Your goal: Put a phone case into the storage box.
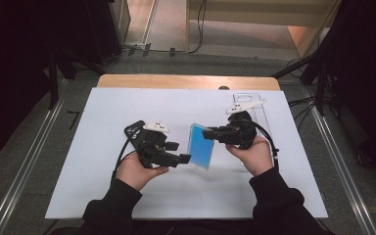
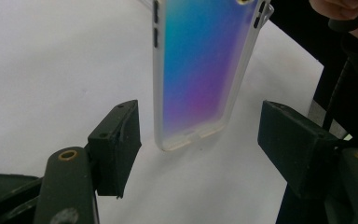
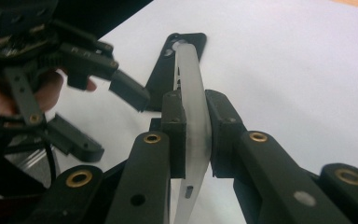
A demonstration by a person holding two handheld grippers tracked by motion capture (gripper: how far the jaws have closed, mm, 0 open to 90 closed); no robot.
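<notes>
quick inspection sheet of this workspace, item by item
surface: white sheet over a wooden table.
job's things: iridescent blue phone case held upright, clear of the sheet.
clutter: clear case at far right; black piece near left hand.
grippers: right gripper clamped on the case edge; left gripper jaws apart, beside the case, pads not touching.
cables: black cable trails from the left gripper.
surroundings: grey floor, metal rails.

- White sheet (image 1: pixel 103 196) covers most of the table top.
- Wooden table edge (image 1: pixel 176 81) shows along the far side of the white sheet.
- Clear plastic case (image 1: pixel 254 105) lies flat at the far right corner of the white sheet.
- Metal floor rails (image 1: pixel 24 171) run alongside the white sheet, left and right.
</notes>
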